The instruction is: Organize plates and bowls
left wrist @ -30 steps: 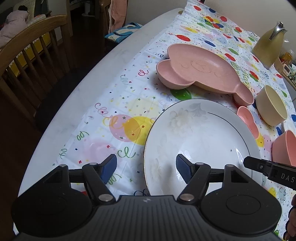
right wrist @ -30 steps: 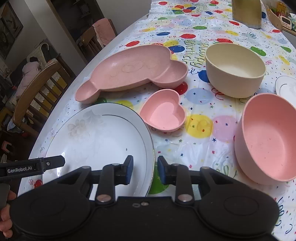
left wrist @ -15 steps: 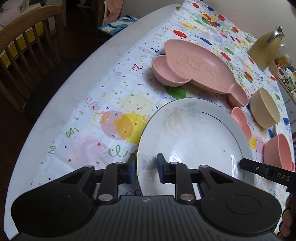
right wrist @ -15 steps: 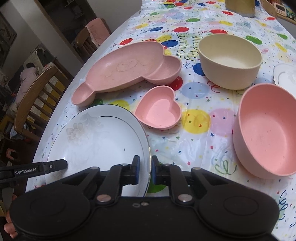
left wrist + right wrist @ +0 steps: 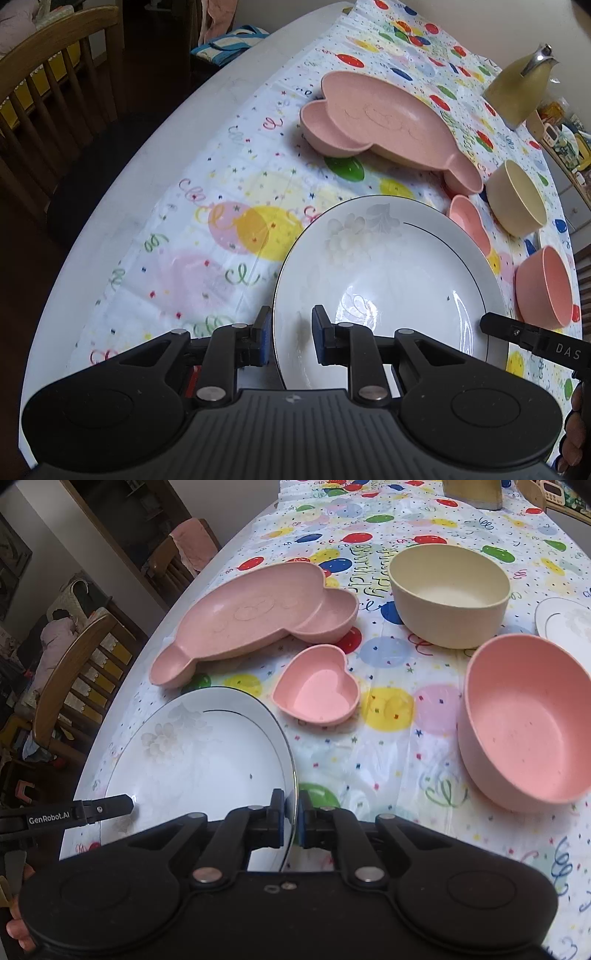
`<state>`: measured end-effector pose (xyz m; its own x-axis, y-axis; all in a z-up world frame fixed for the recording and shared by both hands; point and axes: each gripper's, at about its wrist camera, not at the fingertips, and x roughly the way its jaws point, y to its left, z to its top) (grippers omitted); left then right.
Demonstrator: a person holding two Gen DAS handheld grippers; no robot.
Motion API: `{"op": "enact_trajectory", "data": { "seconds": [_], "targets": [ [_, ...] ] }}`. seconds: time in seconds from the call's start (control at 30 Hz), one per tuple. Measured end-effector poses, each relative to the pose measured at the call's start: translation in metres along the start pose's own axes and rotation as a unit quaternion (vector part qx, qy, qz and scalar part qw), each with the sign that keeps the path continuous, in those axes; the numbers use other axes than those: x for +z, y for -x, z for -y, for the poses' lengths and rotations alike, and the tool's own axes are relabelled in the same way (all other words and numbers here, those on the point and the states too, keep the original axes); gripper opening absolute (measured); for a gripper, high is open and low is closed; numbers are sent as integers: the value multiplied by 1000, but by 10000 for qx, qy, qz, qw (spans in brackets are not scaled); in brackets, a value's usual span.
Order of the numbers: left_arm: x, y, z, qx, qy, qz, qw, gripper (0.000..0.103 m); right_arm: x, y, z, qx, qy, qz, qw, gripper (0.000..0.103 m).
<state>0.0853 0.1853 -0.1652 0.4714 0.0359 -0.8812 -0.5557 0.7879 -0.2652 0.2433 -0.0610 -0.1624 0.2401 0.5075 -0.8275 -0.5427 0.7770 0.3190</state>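
Both grippers have closed on the white plate [image 5: 388, 280], now tilting off the tablecloth [image 5: 229, 206].
Left gripper [image 5: 288, 338] and right gripper [image 5: 291, 821] pinch opposite rims; pink bowl [image 5: 524, 720], cream bowl [image 5: 448, 590] and heart dish [image 5: 317, 686] remain unsorted.

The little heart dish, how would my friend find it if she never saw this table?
Start at the balloon tablecloth and find the big white plate at its near edge. Just past that plate's far rim, in front of the long pink divided tray, sits the little heart dish. It is the smallest pink piece and the only heart-shaped one; the pink bowl and cream bowl nearby are round.
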Motion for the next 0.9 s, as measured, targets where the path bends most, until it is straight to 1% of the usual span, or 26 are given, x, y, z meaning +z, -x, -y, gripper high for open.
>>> {"op": "enact_trajectory", "data": {
  "seconds": [0.13, 0.27, 0.77, 0.9],
  "targets": [
    [-13, 7, -1, 16, -58, -47, 10000, 22, -11, 11, -2, 35, 63, -3, 10000, 5],
    [-28, 18, -1, -53, -153, -81, 9998, 22, -26, 23, -5, 118, 114, -31, 9999, 5],
    [-66, 47, -1, -186, -370, -69, 9991, 22, -83, 51, -1, 184, -241, -119, 9995, 5],
    [-75, 48, -2, -200, -390, -142, 9989, 22, -96, 56, -1, 185, -262, -156, 9994, 6]
  ]
}}
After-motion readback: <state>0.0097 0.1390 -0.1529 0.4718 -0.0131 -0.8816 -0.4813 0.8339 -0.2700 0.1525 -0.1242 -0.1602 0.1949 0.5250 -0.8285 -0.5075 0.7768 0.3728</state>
